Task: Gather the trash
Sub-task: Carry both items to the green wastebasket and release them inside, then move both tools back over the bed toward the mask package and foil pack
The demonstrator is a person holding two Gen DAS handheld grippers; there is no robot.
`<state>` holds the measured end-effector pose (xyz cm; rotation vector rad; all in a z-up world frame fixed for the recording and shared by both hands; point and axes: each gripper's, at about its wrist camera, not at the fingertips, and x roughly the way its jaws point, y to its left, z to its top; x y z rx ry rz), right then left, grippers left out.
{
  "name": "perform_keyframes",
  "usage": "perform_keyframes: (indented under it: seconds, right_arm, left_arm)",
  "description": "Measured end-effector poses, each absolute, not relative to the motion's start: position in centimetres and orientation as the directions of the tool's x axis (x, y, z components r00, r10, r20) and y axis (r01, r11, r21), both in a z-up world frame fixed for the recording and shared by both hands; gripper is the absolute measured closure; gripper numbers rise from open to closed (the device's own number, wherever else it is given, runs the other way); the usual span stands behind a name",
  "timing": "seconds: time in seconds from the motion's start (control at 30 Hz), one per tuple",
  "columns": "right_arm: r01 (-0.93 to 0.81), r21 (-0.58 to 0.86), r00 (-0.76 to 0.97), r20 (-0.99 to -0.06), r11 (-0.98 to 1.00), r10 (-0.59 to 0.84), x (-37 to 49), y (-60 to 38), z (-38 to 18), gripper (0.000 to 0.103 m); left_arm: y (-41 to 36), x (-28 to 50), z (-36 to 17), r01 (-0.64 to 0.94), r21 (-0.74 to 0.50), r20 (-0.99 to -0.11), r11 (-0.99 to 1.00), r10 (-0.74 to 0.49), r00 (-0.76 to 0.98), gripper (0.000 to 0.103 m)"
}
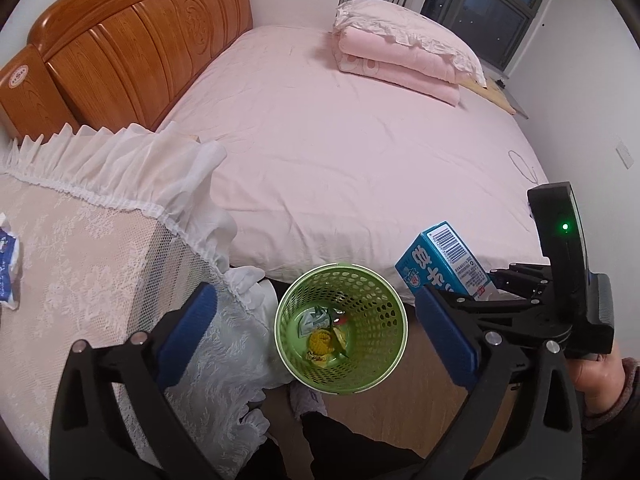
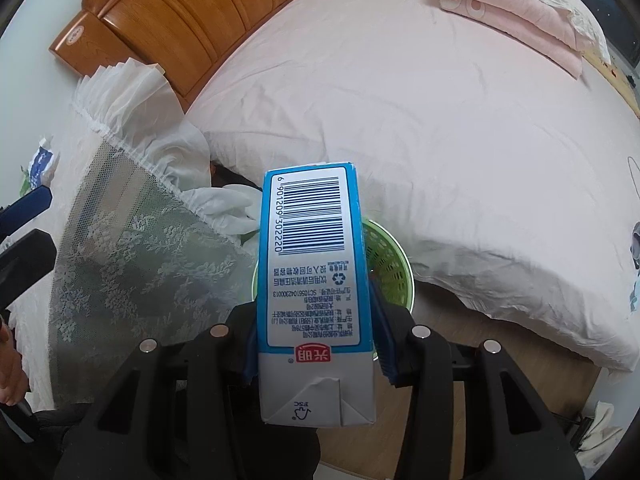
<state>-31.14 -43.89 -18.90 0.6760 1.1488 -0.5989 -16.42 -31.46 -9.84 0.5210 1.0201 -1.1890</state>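
Observation:
A green perforated bin (image 1: 341,328) stands on the floor beside the bed, with several bits of trash inside. My left gripper (image 1: 320,340) is open and empty above it. My right gripper (image 2: 316,332) is shut on a blue and white milk carton (image 2: 312,280) and holds it above the bin's rim (image 2: 394,268). The carton (image 1: 448,264) and the right gripper (image 1: 520,284) also show at the right of the left wrist view. A blue and white wrapper (image 1: 10,268) lies on the lace-covered nightstand at the far left; it also shows in the right wrist view (image 2: 42,160).
A bed with a pink sheet (image 1: 360,152) fills the middle, with a wooden headboard (image 1: 132,44) and folded pink bedding (image 1: 400,52). A nightstand under a white lace cover (image 1: 88,248) stands left of the bin. Wooden floor (image 1: 400,420) lies below.

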Motion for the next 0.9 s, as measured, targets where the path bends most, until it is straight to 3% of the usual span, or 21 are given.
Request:
perform_keyframes:
  seconds: [0.03,0.07,0.13,0.8,0.9]
  right_arm:
    - [0.730,0.175,0.300,-0.951,0.660,-0.079,-31.1,-43.9,-18.9,0.046]
    - [0.734,0.165,0.294,-0.952,0.658,-0.089,-31.0,-43.8,-19.0,0.026]
    - [0.738,0.137,0.280,-0.953,0.660,-0.114,-30.8,-43.7,-18.9,0.010]
    - [0.728,0.134,0.280,-0.953,0.673,-0.113,-29.1,-43.0,-18.4,0.010]
    - [0.720,0.159,0.311,-0.944,0.675,-0.109,-28.0,-42.6,-17.6,0.006]
  left_arm:
    - [-31.4,-16.3,-9.8,0.927,-0.169,-0.861,0.335,-0.508,0.027,0.008]
    - [-31.3,-16.2,-9.6,0.925,-0.168,-0.860,0.341,-0.510,0.031,0.008]
    - [-31.1,-16.0,-9.5,0.923,-0.165,-0.858,0.347,-0.511,0.039,0.008]
    - [-29.2,-14.3,-8.7,0.896,-0.154,-0.848,0.416,-0.522,0.096,0.008]
    - [-27.9,-12.9,-8.2,0.872,-0.144,-0.843,0.468,-0.520,0.139,0.008]
